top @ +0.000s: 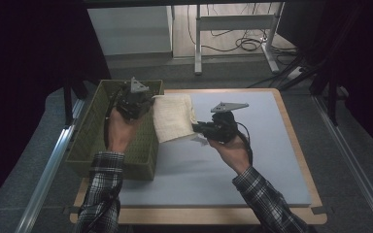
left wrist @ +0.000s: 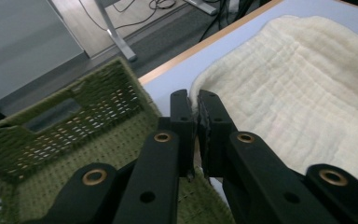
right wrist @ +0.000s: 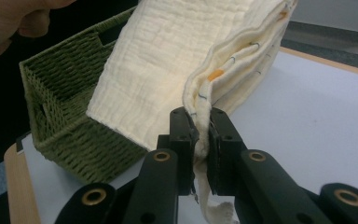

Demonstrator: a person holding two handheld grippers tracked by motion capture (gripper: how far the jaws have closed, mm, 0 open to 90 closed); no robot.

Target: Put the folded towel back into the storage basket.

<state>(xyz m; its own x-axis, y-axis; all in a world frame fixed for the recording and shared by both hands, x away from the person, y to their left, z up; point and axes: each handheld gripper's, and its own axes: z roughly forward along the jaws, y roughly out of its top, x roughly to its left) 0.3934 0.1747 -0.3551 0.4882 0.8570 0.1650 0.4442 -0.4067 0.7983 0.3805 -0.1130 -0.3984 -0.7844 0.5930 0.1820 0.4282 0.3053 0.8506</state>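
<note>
Two arms in checked sleeves (top: 267,201) come in from the near edge of the desk (top: 252,165). The desk has a pale blue top and a wooden rim.

The right gripper (top: 200,127) sits over the middle of the desk. It points sideways toward the basket. Its jaws are squeezed tight on the edge of a folded cream cloth (top: 174,118). In the right gripper view, the right gripper (right wrist: 201,126) bites the stacked layers of the cloth (right wrist: 168,60), and a bit of frayed cloth hangs down below the jaws. The folds show thin colored threads.

The left gripper (top: 148,99) is a little farther away, over the far right corner of the basket (top: 90,141). Its jaws are pinched on the far left corner of the cloth. In the left gripper view, the left gripper (left wrist: 196,112) has the rim of the cloth (left wrist: 298,79) between its jaws.

The cloth hangs between both grippers, up off the desk. Its left side reaches just over the right wall of the basket.

The basket is green and woven. It stands at the left edge of the desk, and part of it sticks out past that edge.

Beyond the far edge of the desk, there is a floor with metal legs (top: 198,43) and black cables (top: 245,43).
</note>
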